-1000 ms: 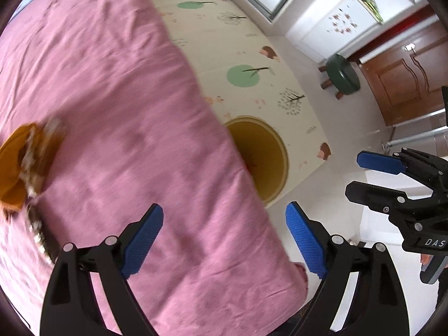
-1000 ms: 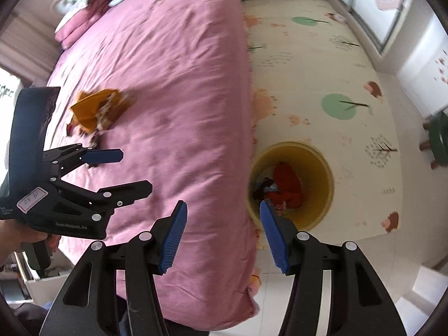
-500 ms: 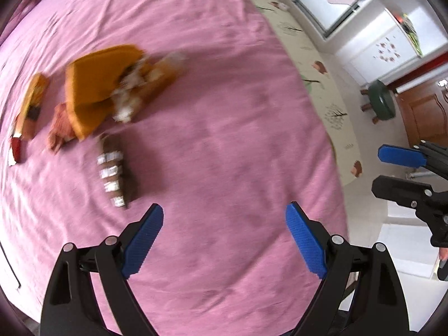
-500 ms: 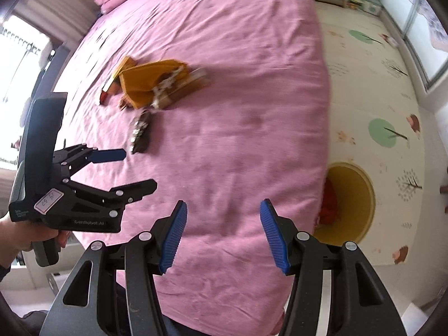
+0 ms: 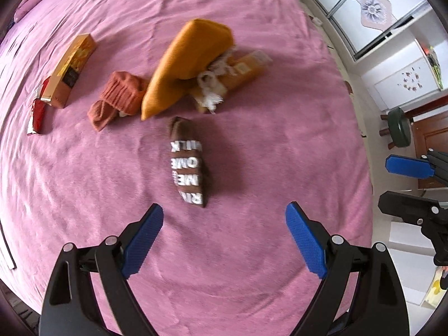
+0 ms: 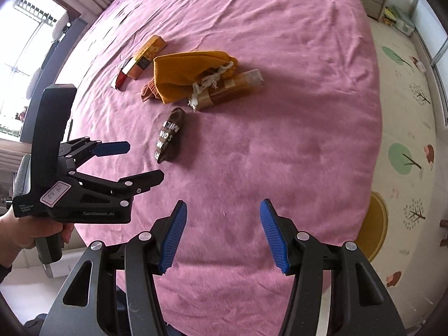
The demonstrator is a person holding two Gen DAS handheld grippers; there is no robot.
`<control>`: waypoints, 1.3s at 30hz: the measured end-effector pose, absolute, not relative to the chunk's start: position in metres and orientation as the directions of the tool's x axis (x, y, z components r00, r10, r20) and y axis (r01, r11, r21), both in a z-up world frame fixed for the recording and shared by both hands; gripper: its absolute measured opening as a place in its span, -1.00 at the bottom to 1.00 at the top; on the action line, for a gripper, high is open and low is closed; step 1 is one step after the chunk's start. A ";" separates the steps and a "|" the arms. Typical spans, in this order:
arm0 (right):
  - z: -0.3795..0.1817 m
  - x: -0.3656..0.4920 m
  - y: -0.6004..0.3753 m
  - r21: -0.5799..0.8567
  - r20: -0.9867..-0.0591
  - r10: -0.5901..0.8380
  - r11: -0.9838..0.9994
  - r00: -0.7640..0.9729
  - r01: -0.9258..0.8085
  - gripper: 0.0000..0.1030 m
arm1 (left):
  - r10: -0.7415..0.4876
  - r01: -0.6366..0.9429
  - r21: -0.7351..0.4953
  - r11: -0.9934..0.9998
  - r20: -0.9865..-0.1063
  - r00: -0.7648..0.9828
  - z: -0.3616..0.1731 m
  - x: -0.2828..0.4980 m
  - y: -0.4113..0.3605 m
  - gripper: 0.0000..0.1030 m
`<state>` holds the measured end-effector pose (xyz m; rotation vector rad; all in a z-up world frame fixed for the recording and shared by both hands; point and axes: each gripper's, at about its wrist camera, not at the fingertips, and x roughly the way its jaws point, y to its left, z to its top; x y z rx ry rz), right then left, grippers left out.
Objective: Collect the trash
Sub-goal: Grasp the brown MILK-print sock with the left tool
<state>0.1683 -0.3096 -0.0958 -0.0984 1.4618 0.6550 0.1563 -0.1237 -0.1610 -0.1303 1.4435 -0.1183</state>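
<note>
Both tongs hang over the near part of the bed with nothing between their blue pads: the left tongs [image 5: 224, 240] spread wide, the right tongs [image 6: 221, 233] released at a narrower gap. In the right wrist view a hand [image 6: 30, 231] grips the left tool's handle off the bed's near left edge.

The pink bed [image 5: 266, 145] fills most of both views, and its cover is bare from the tongs up to the litter. Its right edge drops to a patterned floor mat [image 6: 406, 89], where a yellow round bin [image 6: 373, 228] stands close against the bed's side, partly hidden by that edge.

The trash lies in a cluster toward the middle of the bed. Largest is an orange cloth pouch [image 5: 190, 64], lying over a tan wrapped packet [image 5: 240, 72] with white frayed cord at its mouth. Just left of the pouch, touching it, is a rust-coloured knitted piece [image 5: 117, 98]. Further left, apart from these, sits a long gold-and-orange box [image 5: 70, 67] with a small red wrapper [image 5: 37, 114] at its near end. A brown wrapper with white lettering [image 5: 189, 165] lies alone, nearest the left tongs, directly ahead of them.
</note>
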 end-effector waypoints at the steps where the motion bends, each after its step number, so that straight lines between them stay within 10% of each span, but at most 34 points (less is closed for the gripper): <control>1: -0.098 0.170 -0.306 0.323 -0.937 0.348 0.824 -0.033 -0.466 0.04 | -0.155 -0.001 -0.157 0.988 -0.980 0.123 -0.163 0.157 -0.120 0.71; 11: -0.123 0.191 -0.286 0.323 -0.942 0.329 0.828 -0.068 -0.458 0.04 | -0.150 -0.061 -0.156 0.986 -0.985 0.088 -0.193 0.180 -0.096 0.64; 26: -0.134 0.224 -0.252 0.325 -0.942 0.320 0.810 -0.096 -0.489 0.04 | -0.223 -0.058 -0.225 0.973 -0.974 0.029 -0.220 0.198 -0.092 -0.71; 39: -0.106 0.260 -0.195 0.451 -0.887 0.445 0.782 -0.121 -0.430 0.14 | -0.276 -0.119 -0.290 0.949 -0.953 0.123 -0.187 0.173 -0.034 -0.75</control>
